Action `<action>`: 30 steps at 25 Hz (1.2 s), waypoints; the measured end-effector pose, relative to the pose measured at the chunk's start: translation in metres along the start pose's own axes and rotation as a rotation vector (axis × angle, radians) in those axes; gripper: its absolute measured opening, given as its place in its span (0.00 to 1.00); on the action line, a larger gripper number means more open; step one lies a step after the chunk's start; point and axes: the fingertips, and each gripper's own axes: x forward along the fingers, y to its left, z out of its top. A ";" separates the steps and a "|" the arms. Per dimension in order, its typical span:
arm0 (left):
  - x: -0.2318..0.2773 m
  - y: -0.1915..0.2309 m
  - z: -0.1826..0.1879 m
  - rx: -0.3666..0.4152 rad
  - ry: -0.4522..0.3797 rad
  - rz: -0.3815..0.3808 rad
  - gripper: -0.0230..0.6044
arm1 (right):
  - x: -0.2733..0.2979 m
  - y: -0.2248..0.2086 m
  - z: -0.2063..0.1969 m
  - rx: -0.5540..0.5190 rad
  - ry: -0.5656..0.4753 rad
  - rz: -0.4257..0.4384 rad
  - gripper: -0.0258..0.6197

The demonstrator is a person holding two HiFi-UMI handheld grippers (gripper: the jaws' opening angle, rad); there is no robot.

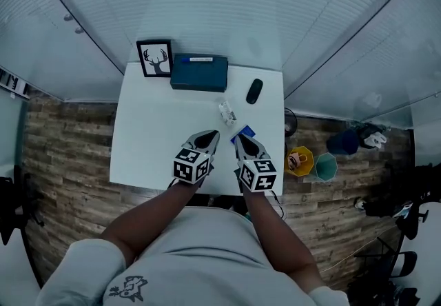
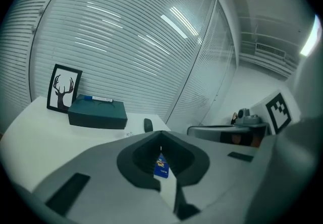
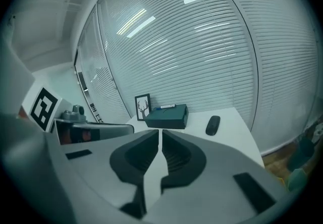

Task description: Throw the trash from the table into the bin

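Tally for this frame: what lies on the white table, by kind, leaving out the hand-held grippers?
Trash wrappers: 2 (crumpled white wrapper, blue wrapper)
Framed deer picture: 1
Dark box: 1
Marker on the box: 1
Black mouse: 1
Total: 6

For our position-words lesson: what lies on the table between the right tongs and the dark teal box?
In the head view: a blue packet by the right tongs, then a crumpled white wrapper.
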 end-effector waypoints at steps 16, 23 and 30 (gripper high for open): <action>0.050 0.074 -0.013 -0.054 0.105 -0.044 0.05 | 0.100 -0.051 -0.045 0.029 0.198 -0.104 0.32; 0.065 0.098 -0.031 -0.103 0.149 -0.036 0.05 | 0.130 -0.062 -0.061 -0.045 0.277 -0.106 0.42; 0.075 0.101 -0.047 -0.085 0.185 -0.054 0.05 | 0.147 -0.071 -0.083 -0.016 0.342 -0.110 0.42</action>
